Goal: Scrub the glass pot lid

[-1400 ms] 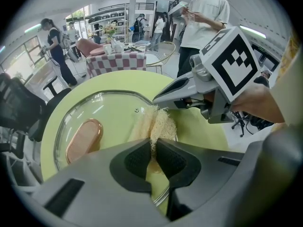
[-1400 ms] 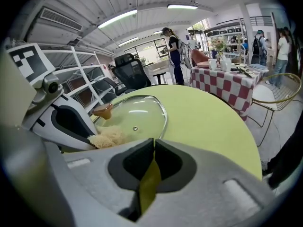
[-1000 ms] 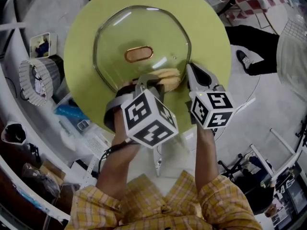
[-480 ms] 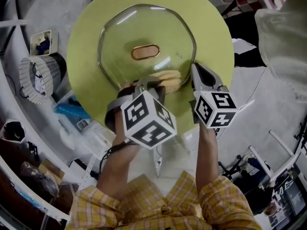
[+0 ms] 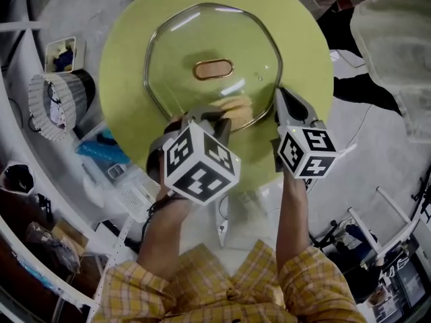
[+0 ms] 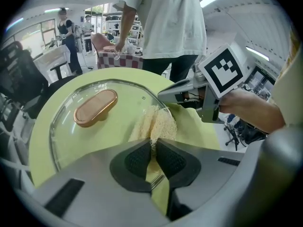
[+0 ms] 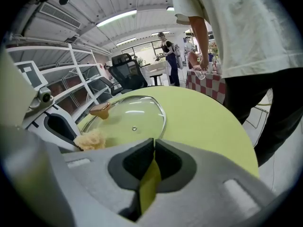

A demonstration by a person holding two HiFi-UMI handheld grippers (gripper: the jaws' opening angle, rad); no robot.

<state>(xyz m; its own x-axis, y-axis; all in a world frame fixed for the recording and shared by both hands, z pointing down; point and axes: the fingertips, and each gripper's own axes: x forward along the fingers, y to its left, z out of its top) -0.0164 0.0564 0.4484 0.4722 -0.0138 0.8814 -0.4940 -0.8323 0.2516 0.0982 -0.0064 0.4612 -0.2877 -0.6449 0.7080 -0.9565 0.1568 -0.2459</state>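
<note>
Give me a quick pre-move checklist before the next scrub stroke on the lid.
1. Scrubber gripped: ok. The left gripper has its jaws shut on the fibres.
2. Scrubber on glass: ok. It lies on the glass lid, just inside the near rim.
3. Lid steadied: cannot tell. The right gripper has its jaws together with the tips at the rim; a pinch is not visible.
4. Lid seated: ok. It is handle up and wholly on the round table.
5. Surroundings: not ok. A person stands right at the table's edge.
</note>
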